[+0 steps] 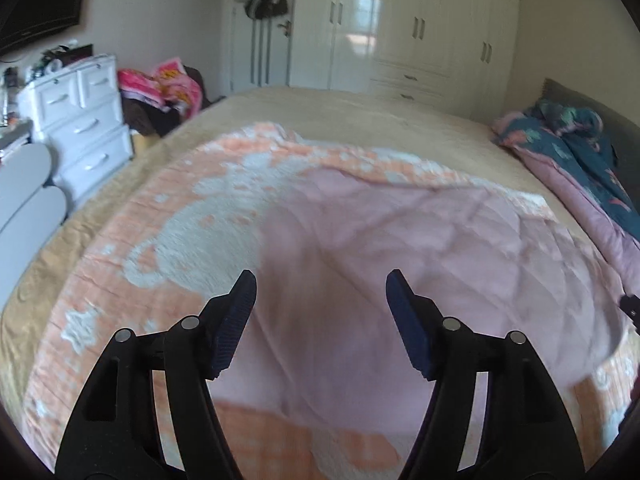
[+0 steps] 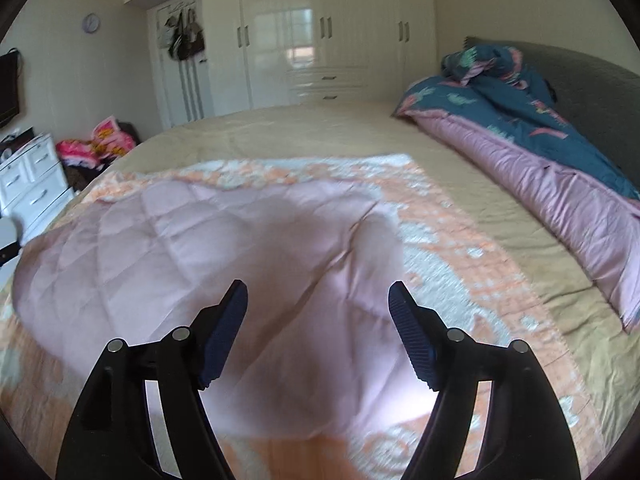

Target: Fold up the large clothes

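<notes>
A large quilted blanket lies spread on the bed, folded over itself. Its pale pink lining faces up over the orange-and-white patterned side. My left gripper hangs open above the pink layer with nothing between its fingers. The right gripper is open too, over the pink fold's right part, and holds nothing. A small black piece of the right gripper shows at the right edge of the left wrist view.
The bed has a beige cover. A rolled teal and pink duvet lies along the grey headboard. White drawers and a heap of pink clothes stand left; wardrobes line the far wall.
</notes>
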